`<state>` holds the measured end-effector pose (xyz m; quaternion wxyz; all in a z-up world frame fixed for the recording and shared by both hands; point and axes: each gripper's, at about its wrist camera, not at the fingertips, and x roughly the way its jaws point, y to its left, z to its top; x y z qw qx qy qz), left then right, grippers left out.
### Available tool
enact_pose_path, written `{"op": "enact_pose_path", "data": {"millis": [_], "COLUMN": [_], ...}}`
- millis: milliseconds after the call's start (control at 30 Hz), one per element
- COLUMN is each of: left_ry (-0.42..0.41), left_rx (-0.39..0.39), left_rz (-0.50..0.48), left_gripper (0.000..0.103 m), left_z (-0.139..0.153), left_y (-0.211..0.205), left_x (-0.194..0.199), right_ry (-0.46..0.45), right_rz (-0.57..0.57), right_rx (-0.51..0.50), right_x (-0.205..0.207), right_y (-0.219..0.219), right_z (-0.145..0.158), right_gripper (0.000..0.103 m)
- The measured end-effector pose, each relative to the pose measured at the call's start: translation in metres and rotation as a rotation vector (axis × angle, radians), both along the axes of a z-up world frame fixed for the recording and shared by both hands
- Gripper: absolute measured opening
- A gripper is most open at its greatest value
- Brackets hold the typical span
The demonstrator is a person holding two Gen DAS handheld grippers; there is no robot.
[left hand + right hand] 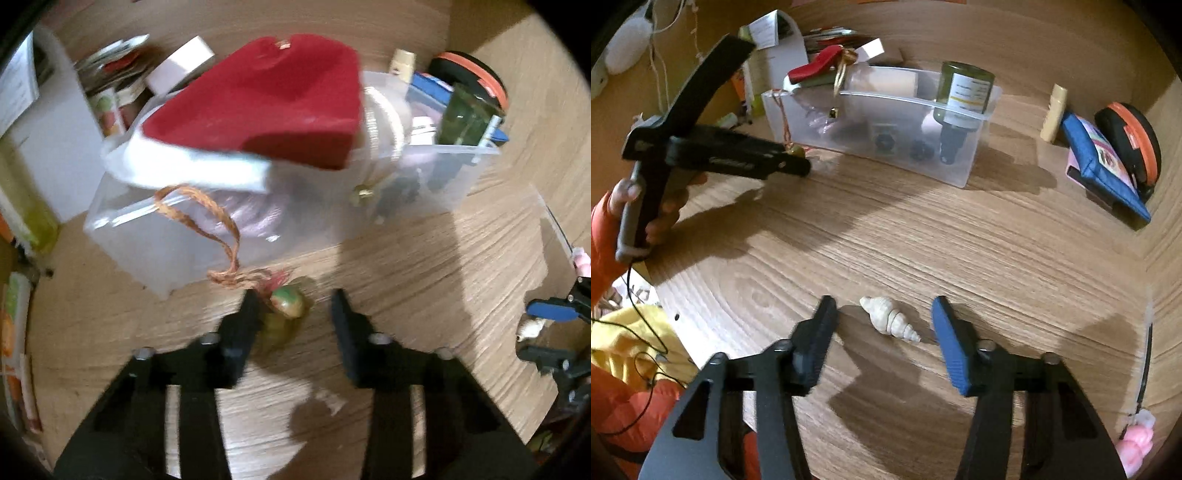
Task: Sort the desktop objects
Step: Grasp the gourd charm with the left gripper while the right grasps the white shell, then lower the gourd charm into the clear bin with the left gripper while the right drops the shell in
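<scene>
The right gripper (884,321) is spread around a shell (889,320) on the desk (923,240). The left gripper (293,306) is spread too, a bead (288,301) between its fingers, just before the bin (155,243).

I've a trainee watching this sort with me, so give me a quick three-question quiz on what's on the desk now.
1. True or false: the right gripper is shut on the shell.
2. Which lies on top of the bin? A) red hat B) blue pouch C) shell
3. Fill in: the green bottle stands in the bin with its neck pointing ____.

Key: 1 false, its fingers are apart with the shell between them on the desk; 2 A; 3 down.
</scene>
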<state>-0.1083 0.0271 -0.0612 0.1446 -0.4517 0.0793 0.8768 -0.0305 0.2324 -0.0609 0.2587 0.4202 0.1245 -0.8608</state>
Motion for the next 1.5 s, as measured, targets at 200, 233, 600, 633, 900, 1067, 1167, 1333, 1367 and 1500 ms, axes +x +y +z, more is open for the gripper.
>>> {"op": "enact_pose_path", "data": {"millis": [200, 233, 600, 633, 900, 1067, 1167, 1333, 1367, 1500], "left_ry": [0.006, 0.003, 0.031, 0.046, 0.161, 0.192, 0.205, 0.174, 0.162, 0.099], "left_rx": [0.002, 0.01, 0.177, 0.198, 0.208, 0.183, 0.172, 0.189, 0.19, 0.162], "left_rz": [-0.006, 0.003, 0.075, 0.088, 0.142, 0.134, 0.124, 0.097, 0.094, 0.096], "left_gripper": [0.022, 0.022, 0.022, 0.022, 0.022, 0.022, 0.022, 0.022, 0.022, 0.022], "left_z": [0.001, 0.002, 0.056, 0.069, 0.123, 0.136, 0.137, 0.125, 0.12, 0.09], "left_y": [-0.004, -0.008, -0.065, -0.07, -0.093, -0.094, -0.085, -0.076, -0.074, -0.066], "left_x": [0.01, 0.011, 0.026, 0.025, 0.012, 0.004, -0.013, -0.049, -0.057, -0.093], "right_ry": [-0.02, -0.02, 0.063, 0.083, 0.229, 0.236, 0.229, 0.204, 0.199, 0.183], "right_rz": [-0.007, -0.008, -0.012, -0.006, 0.038, 0.061, 0.073, 0.075, 0.073, 0.033], "right_rx": [-0.026, -0.026, -0.084, -0.09, -0.109, -0.118, -0.109, -0.079, -0.072, -0.04], "right_x": [-0.005, -0.006, -0.031, -0.035, -0.068, -0.087, -0.104, -0.127, -0.132, -0.151], "right_y": [0.004, 0.004, 0.0, -0.002, -0.025, -0.039, -0.049, -0.06, -0.063, -0.067], "right_z": [0.002, 0.002, 0.043, 0.053, 0.107, 0.115, 0.114, 0.104, 0.102, 0.092], "right_gripper": [0.016, 0.016, 0.016, 0.016, 0.016, 0.016, 0.016, 0.016, 0.016, 0.016]}}
